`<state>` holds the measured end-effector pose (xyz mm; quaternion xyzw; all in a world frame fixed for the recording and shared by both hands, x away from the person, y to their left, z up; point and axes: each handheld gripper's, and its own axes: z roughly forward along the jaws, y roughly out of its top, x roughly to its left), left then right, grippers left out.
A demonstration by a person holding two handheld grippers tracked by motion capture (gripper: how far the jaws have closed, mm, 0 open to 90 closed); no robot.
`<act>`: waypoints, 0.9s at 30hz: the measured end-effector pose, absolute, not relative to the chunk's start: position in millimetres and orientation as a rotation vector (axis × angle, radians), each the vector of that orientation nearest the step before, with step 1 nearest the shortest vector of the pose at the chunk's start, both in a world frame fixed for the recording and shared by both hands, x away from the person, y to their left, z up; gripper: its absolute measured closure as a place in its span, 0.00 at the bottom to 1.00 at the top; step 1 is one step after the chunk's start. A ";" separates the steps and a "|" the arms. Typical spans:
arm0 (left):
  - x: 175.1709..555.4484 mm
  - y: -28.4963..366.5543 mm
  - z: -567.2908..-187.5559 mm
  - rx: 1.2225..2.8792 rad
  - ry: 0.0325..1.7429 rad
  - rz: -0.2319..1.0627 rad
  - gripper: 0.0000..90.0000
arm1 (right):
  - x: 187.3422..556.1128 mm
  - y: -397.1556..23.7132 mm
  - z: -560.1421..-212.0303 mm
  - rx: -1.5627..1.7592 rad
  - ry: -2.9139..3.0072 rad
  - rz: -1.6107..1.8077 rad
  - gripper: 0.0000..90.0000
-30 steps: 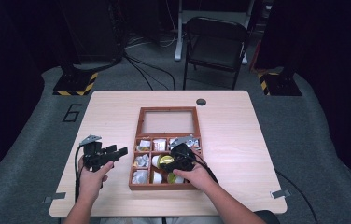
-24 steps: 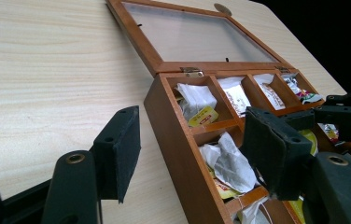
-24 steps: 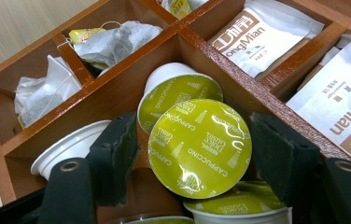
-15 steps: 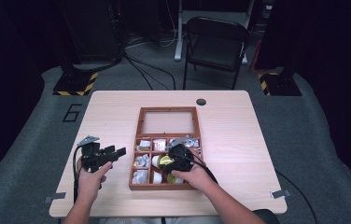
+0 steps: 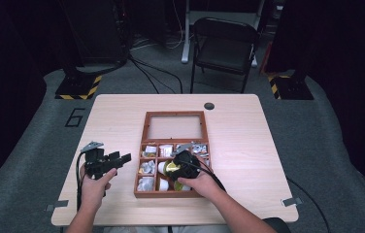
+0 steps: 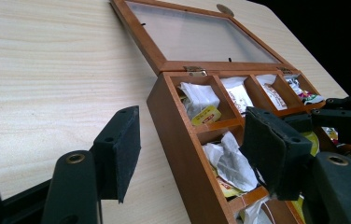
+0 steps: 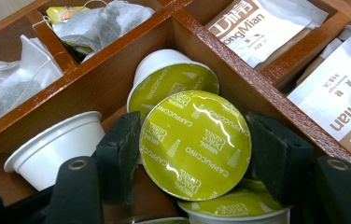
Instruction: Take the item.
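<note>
High view: wooden box (image 5: 144,145) sits mid-table (image 5: 248,141), lid laid flat on the far side. Left gripper (image 5: 121,158) is held off the box's left wall, jaws parted, nothing between them. Right gripper (image 5: 174,167) is dipped into the middle column of compartments; its jaws have just been closing.

Left gripper view: pads (image 6: 126,147) stand apart over bare table, the box wall (image 6: 183,140) just right of them. Tea bags (image 6: 229,161) fill the near compartments. Risk: the box is not braced by anything. If the right side snags on lift, the whole box can be dragged or tipped, and loose bags spilled.

Right gripper view: a green-lidded coffee capsule (image 7: 194,144) is framed between the pads, foil lid facing the camera, tilted on edge. Left pad (image 7: 120,156) is touching the rim; right pad looks just at the rim, but firm contact cannot be confirmed. Grip is judged marginal: thin lid flange only, not the cup body.

Failure modes:
- Capsule can be squeezed out like a pip, since the rim is round and slick.
- Foil can be dented if clamped hard.
- A second capsule (image 7: 173,77) is touching behind, another below, a white cup (image 7: 54,147) at left; these can be disturbed on withdrawal.
- The divider (image 7: 239,70) at right is close to the right jaw; it can be clipped.
</note>
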<state>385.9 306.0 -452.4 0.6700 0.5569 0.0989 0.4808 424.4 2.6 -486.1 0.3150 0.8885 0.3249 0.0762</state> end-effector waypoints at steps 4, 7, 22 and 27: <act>386.1 306.6 -452.7 1.634 1.359 0.239 0.41 | 424.0 1.6 -483.9 0.948 2.664 0.992 0.41; 386.6 307.3 -452.4 1.627 1.360 0.245 0.41 | 420.9 0.9 -478.5 0.934 2.654 1.018 0.41; 392.9 305.2 -455.0 1.631 1.357 0.237 0.41 | 414.7 -23.5 -445.2 0.954 2.603 1.132 0.41; 395.4 304.1 -454.8 1.625 1.358 0.227 0.41 | 420.9 -44.1 -436.4 1.012 2.542 1.159 0.41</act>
